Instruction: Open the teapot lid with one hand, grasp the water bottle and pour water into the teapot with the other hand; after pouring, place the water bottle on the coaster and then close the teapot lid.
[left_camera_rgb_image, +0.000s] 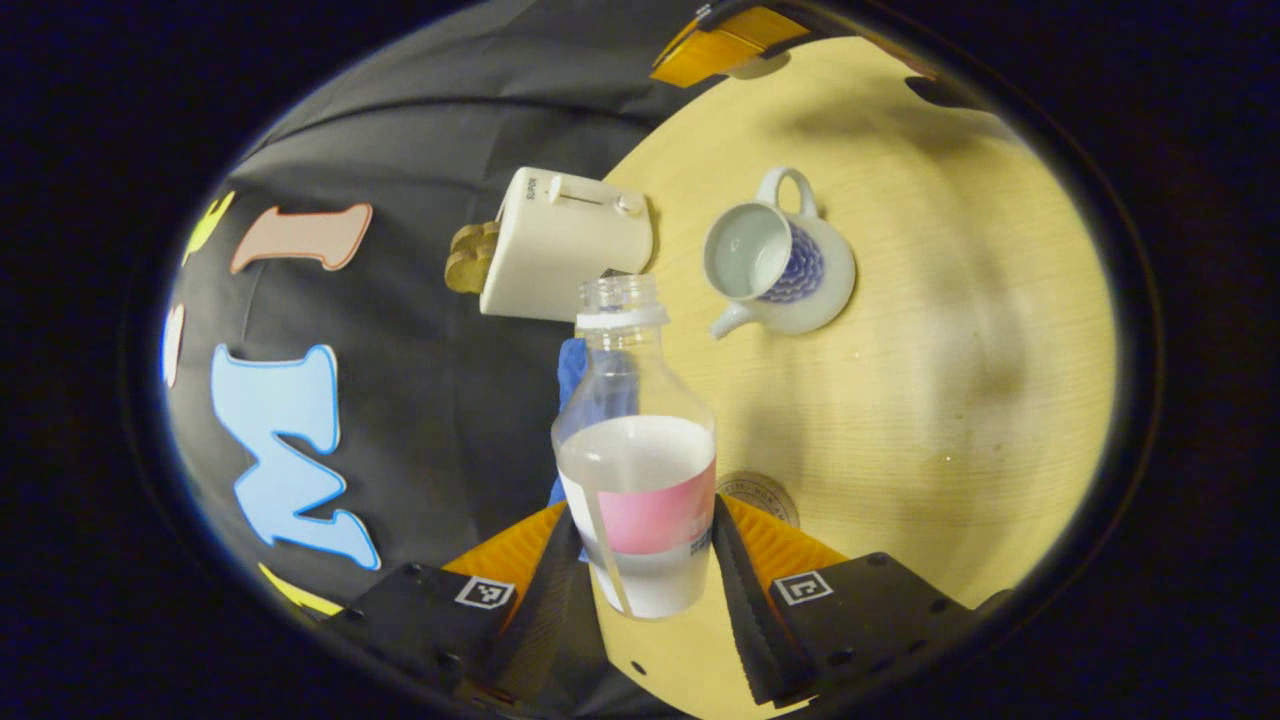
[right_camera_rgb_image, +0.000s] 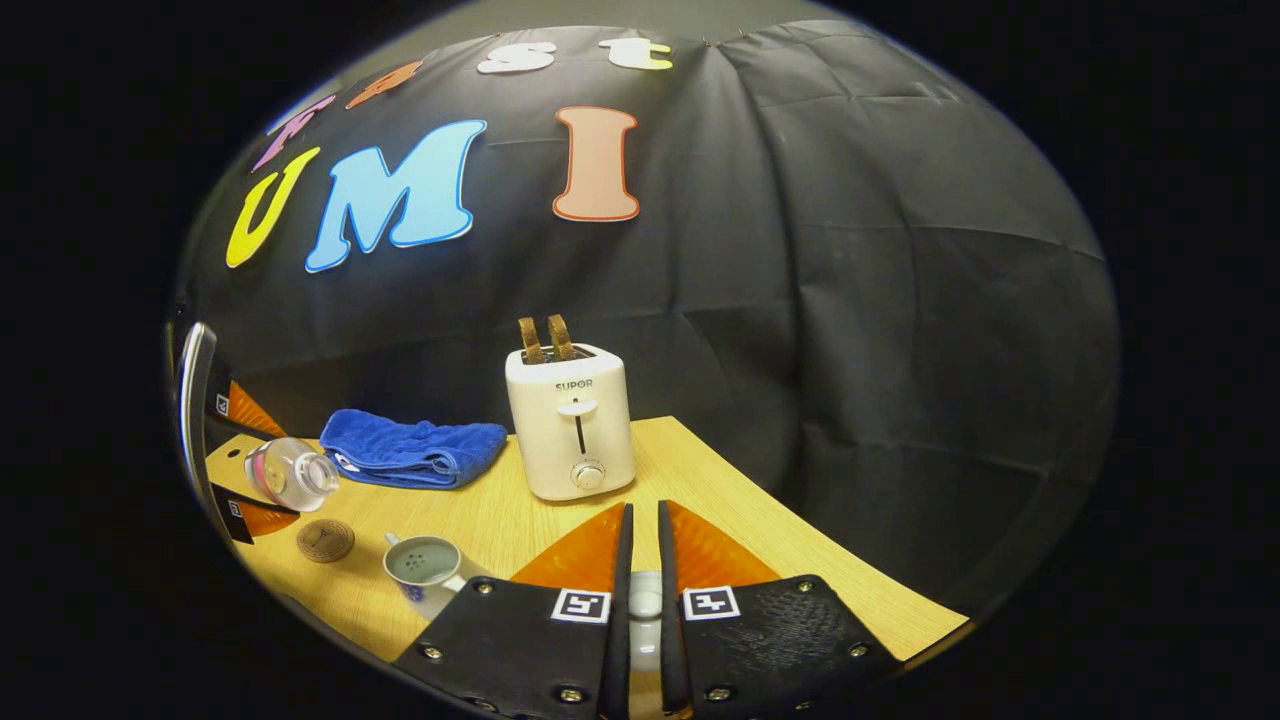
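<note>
My left gripper (left_camera_rgb_image: 640, 520) is shut on a clear uncapped water bottle (left_camera_rgb_image: 635, 440) with a pink and white label, both fingers pressing its lower body. In the right gripper view the bottle (right_camera_rgb_image: 290, 472) lies tilted almost on its side, mouth toward the teapot, above the table's left part. The white teapot (left_camera_rgb_image: 775, 260) with a blue pattern stands lidless on the table; it is also low in the right gripper view as the teapot (right_camera_rgb_image: 425, 568). My right gripper (right_camera_rgb_image: 643, 510) is shut on a small white piece, the teapot lid (right_camera_rgb_image: 645, 598). A round brown coaster (right_camera_rgb_image: 325, 540) lies left of the teapot.
A white toaster (right_camera_rgb_image: 570, 420) with two slices of toast stands at the back of the wooden table (right_camera_rgb_image: 760, 540). A folded blue towel (right_camera_rgb_image: 415, 450) lies to its left. In the left gripper view the coaster (left_camera_rgb_image: 765, 495) peeks out beside the bottle.
</note>
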